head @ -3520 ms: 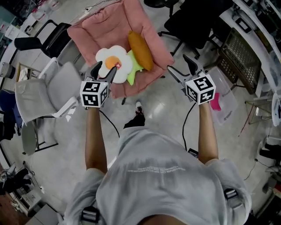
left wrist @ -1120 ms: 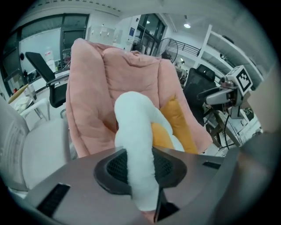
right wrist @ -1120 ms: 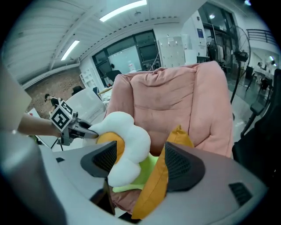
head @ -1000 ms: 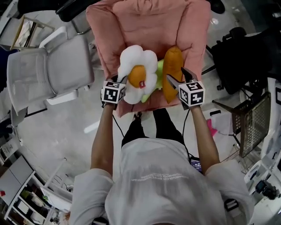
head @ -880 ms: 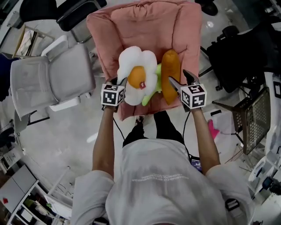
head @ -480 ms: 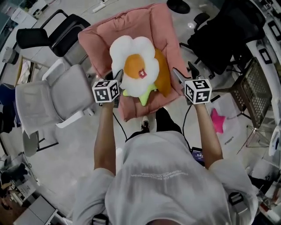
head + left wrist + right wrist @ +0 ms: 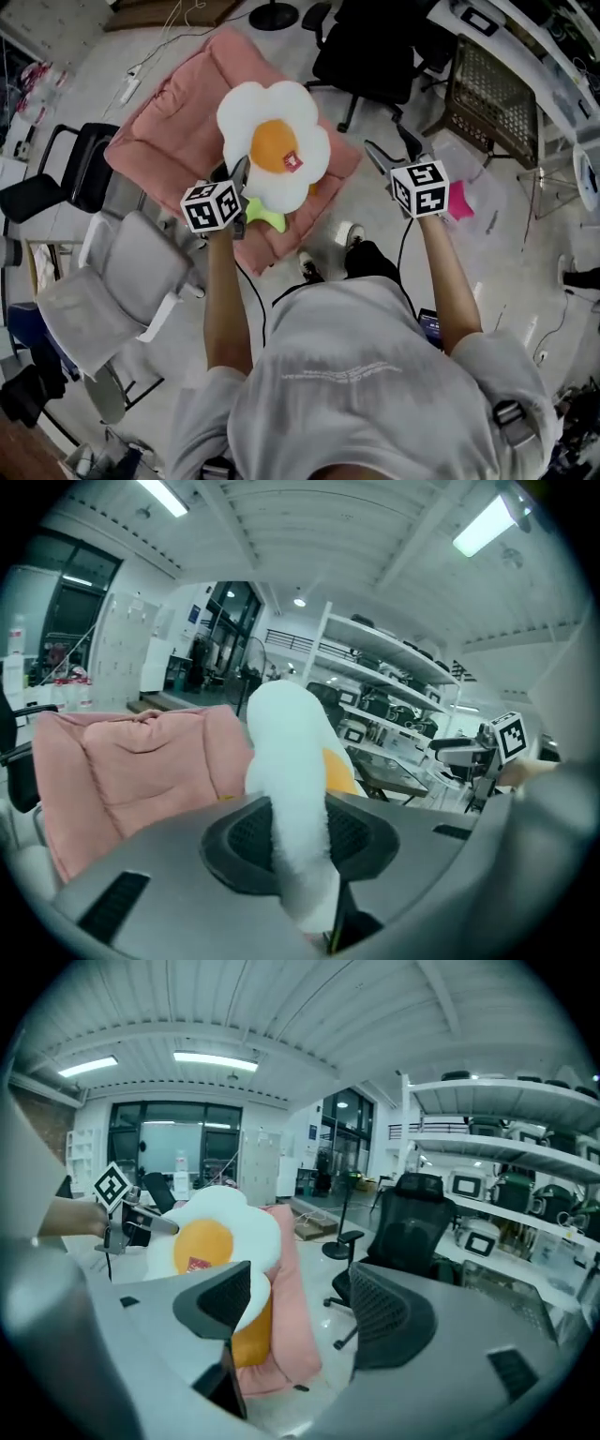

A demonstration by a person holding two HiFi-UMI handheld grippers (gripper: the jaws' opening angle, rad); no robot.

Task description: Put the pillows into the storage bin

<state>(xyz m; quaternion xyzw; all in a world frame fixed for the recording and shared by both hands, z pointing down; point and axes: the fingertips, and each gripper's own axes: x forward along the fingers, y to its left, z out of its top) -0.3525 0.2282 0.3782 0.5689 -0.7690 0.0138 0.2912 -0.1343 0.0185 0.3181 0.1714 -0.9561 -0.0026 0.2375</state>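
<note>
Above the pink chair (image 7: pixel 159 141), the egg pillow (image 7: pixel 272 155) now hangs lifted, no longer lying beside the orange pillow (image 7: pixel 248 1333). My left gripper (image 7: pixel 234 178) pinches its white edge between the fingers. My right gripper (image 7: pixel 389 150) has its fingers wide and empty. The floor bin (image 7: pixel 483 202) shows something pink.

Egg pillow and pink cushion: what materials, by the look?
The egg pillow is likely plush fabric over soft stuffing, matte and fuzzy; its white edge squeezes thin in the left gripper. The pink cushion is probably padded cloth, matte, with puffy folds and creases.
</note>
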